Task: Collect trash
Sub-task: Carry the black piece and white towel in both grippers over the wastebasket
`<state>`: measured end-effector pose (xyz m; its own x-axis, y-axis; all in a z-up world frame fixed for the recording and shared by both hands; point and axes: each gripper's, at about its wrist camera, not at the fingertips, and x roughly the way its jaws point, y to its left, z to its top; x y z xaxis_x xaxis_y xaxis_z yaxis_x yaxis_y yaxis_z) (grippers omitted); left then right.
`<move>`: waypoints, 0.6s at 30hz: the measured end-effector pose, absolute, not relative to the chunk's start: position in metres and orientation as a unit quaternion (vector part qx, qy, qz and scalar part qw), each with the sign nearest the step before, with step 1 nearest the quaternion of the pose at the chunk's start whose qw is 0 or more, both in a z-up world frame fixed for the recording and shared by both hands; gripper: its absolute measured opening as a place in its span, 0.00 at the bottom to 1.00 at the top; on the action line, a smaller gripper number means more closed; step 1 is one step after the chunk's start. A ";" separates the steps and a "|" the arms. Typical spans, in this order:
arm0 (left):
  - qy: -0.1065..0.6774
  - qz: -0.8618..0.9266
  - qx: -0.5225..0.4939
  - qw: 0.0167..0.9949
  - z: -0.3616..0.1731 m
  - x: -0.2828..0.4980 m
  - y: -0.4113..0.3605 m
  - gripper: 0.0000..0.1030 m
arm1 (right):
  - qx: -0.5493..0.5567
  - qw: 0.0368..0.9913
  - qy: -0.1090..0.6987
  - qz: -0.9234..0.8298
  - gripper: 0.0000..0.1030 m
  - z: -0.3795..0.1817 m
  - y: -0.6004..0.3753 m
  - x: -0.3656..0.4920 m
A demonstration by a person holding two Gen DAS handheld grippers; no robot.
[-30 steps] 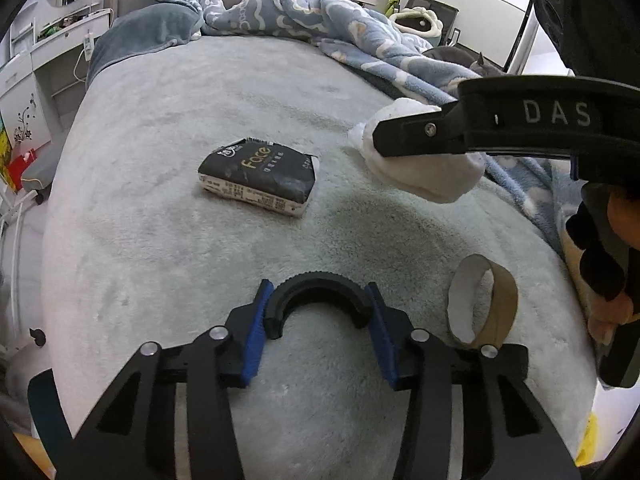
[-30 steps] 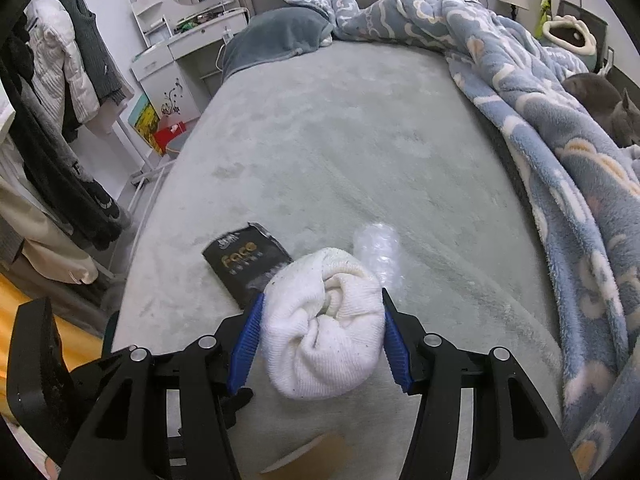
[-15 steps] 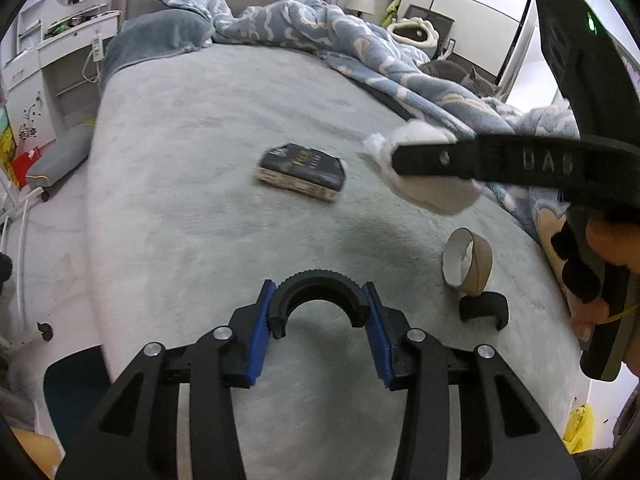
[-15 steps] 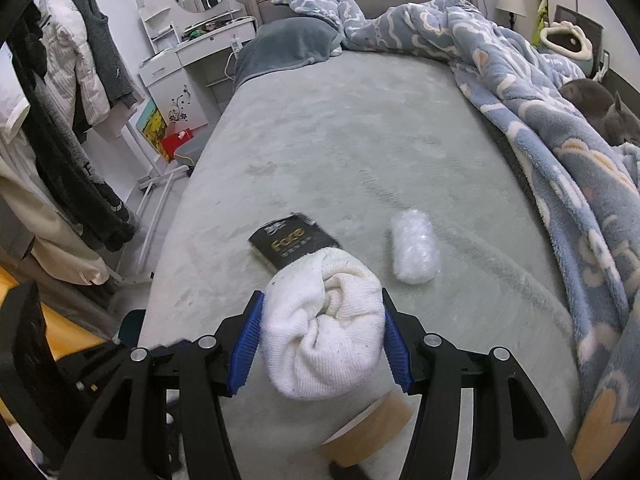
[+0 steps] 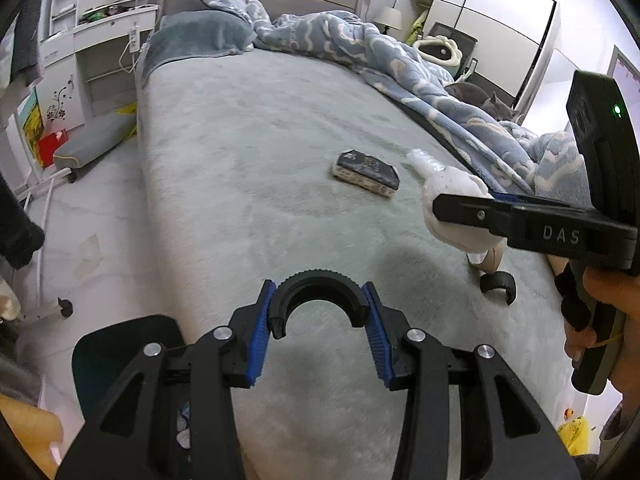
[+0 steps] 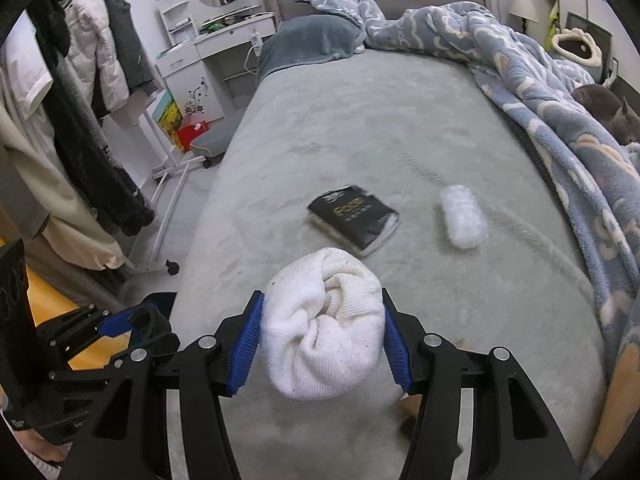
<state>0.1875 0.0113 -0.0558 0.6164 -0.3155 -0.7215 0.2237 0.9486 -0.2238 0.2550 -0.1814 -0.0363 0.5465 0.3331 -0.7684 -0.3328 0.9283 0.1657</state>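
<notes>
Left gripper [image 5: 319, 334] fingers pinch black half-ring [image 5: 318, 294], right gripper [image 6: 322, 344] fingers squeeze white sock roll [image 6: 322, 330]; soft roll could slip out onto bed [image 6: 360, 128] if jolted

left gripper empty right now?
No. In the left wrist view, the left gripper is shut on a black half-ring piece clamped between its blue pads.

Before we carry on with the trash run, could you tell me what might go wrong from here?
1. The black clip sits only at the left gripper's fingertips, so it may slip out.
2. The pack, plastic roll and another clip remain on the bed and could be missed.
</notes>
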 end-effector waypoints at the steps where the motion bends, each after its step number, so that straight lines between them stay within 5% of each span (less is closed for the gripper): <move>1: 0.412 -0.149 -0.059 0.897 -0.056 0.185 0.015 0.45 | -0.001 0.879 0.437 0.191 0.55 -0.037 -0.178 0.253; 18: 0.423 -0.106 -0.083 0.896 -0.061 0.156 0.088 0.45 | -0.024 0.874 0.435 0.217 0.55 -0.050 -0.123 0.218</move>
<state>0.1561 0.0880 -0.0608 0.6203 -0.2611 -0.7396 0.1205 0.9635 -0.2391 0.2176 -0.1234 -0.0500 0.5277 0.3592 -0.7697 -0.4002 0.9045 0.1477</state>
